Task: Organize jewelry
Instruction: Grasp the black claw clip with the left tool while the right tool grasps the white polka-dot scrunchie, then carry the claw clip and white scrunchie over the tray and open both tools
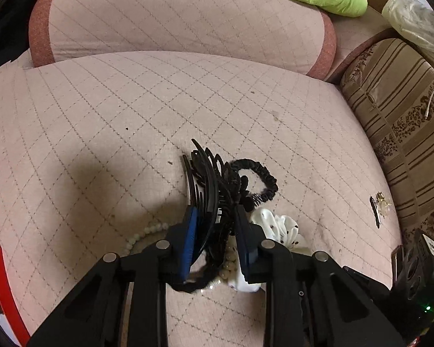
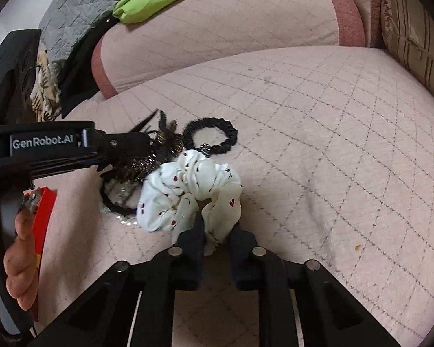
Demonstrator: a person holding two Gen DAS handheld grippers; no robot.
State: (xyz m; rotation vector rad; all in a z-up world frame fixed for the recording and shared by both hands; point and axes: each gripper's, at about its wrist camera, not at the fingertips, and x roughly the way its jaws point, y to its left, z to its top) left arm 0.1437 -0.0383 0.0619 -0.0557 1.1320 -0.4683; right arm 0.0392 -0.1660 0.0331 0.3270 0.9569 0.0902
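Clamping toothed black plastic claw clip (image 1: 208, 185), left gripper (image 1: 215, 217), right gripper (image 2: 215, 225) pinching soft white scrunchie (image 2: 188, 190).

Right claw (image 2: 217, 225) on white scrunchie (image 2: 188, 190)

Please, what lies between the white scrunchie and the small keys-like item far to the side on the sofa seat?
In the left wrist view, only bare quilted seat cushion lies between the white scrunchie and the small dark-and-gold item; nothing else sits there.
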